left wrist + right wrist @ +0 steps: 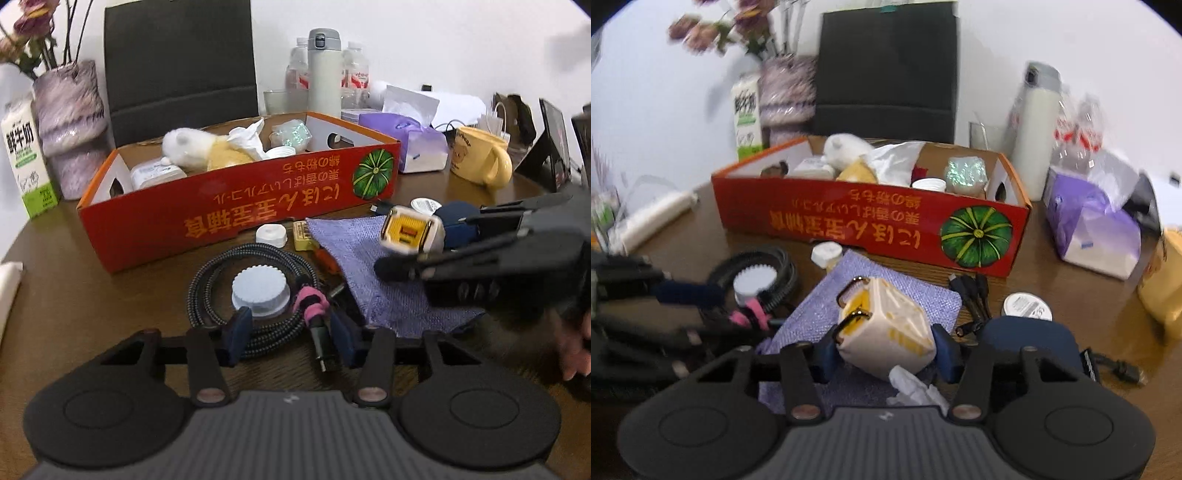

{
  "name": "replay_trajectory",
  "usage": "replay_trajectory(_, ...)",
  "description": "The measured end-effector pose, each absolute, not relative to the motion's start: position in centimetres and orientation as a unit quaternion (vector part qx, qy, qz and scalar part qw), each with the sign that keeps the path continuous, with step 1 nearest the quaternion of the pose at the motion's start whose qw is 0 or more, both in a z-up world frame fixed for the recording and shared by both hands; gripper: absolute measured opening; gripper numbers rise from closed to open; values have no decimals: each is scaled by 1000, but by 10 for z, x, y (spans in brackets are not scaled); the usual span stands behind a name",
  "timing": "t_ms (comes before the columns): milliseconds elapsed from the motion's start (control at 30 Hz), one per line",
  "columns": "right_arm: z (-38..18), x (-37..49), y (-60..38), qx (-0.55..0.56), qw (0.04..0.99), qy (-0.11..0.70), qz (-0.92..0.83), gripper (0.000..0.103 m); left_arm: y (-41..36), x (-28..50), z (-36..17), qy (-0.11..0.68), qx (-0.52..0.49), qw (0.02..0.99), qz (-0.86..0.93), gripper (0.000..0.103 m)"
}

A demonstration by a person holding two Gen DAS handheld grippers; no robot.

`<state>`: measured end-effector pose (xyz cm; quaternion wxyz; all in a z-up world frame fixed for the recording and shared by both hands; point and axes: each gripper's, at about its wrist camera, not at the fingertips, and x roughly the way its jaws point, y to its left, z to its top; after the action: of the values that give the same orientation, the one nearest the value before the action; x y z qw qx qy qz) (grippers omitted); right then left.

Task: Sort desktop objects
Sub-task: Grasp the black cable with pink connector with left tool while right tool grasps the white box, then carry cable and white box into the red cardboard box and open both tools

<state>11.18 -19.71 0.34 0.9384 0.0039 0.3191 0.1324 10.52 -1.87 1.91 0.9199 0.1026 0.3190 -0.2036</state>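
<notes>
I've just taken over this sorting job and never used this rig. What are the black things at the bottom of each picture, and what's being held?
Those are hand-held two-finger grippers; each picture comes from a camera on one, looking along its fingers. In the left view, the left gripper straddles a coiled cable with a pale blue cap on it; contact is unclear. In the right view, the right gripper grips a cream and yellow charger above a purple cloth. Behind stands the red box on the brown table.
</notes>
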Motion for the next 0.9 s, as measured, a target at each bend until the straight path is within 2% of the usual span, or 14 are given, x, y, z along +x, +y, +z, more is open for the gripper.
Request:
replay_trajectory(100,7,109,-207,41,940,307,139,47,-25,109,20,328,115,912,-216,50)
replay_trajectory(133,8,108,-208,41,942,302,139,38,-28,111,22,334,127,908,-220,51)
replay_trajectory(200,11,105,-208,45,945,292,140,37,-36,115,25,348,151,897,-225,51)
replay_trajectory(233,11,103,-207,44,946,288,141,37,-40,116,26,351,163,893,-230,47)
replay_trajectory(267,12,101,-205,39,947,285,144,37,-42,117,28,354,169,891,-229,36)
replay_trajectory(300,12,99,-204,35,948,281,144,37,-44,116,29,359,170,891,-220,33)
replay_trajectory(433,18,87,-200,23,957,248,147,36,-40,91,36,343,167,906,-183,10)
replay_trajectory(767,28,66,-186,-17,966,211,146,36,12,10,68,296,18,947,-120,10)
replay_trajectory(900,46,33,-190,-4,973,187,137,36,31,-14,89,265,-7,958,-113,9)
